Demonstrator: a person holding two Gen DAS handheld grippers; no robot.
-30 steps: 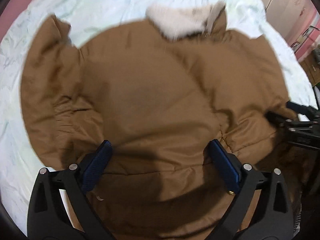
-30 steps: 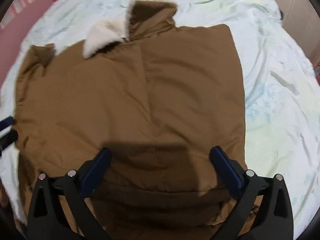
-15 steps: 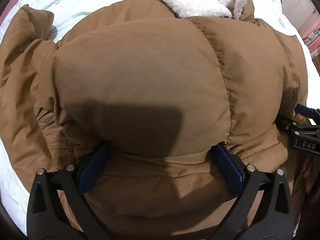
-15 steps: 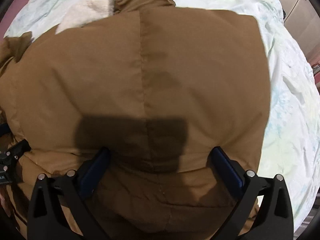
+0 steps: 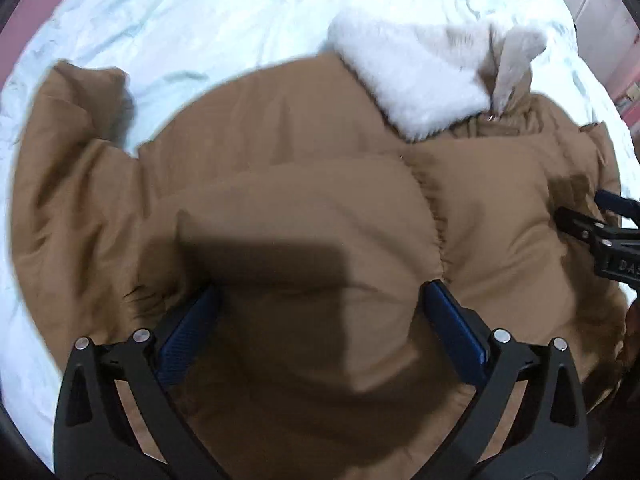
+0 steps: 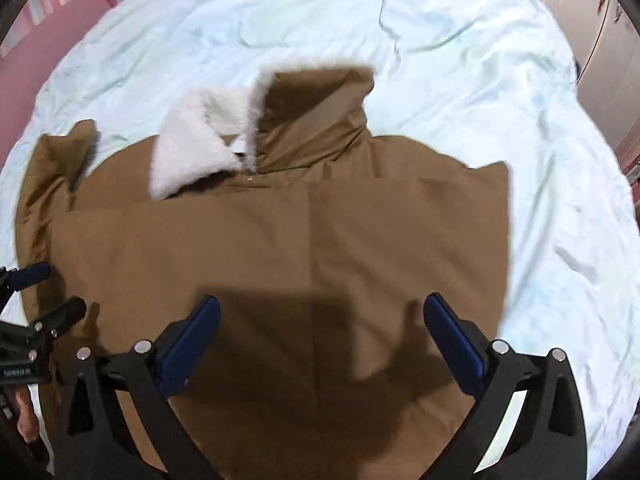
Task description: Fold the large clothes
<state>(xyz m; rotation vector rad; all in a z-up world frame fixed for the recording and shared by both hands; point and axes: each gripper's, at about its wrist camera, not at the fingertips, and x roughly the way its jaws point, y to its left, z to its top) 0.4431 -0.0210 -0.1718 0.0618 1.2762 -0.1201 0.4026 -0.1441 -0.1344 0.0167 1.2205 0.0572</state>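
The brown coat [image 6: 304,248] lies spread on the bed [image 6: 500,92], its fleecy collar [image 6: 196,144] at the far end. Both tongs, left [image 5: 320,320] and right [image 6: 320,328], hang wide over its near hem, holding nothing. No fold looks made yet; nearly everything remains.

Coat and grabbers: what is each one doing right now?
Brown coat: lying spread on the bed, not held.
Fleece collar: flipped open, white lining showing.
Bedsheet: wrinkled.
Left gripper: jaws open over the coat.
Right gripper: jaws open over the coat.
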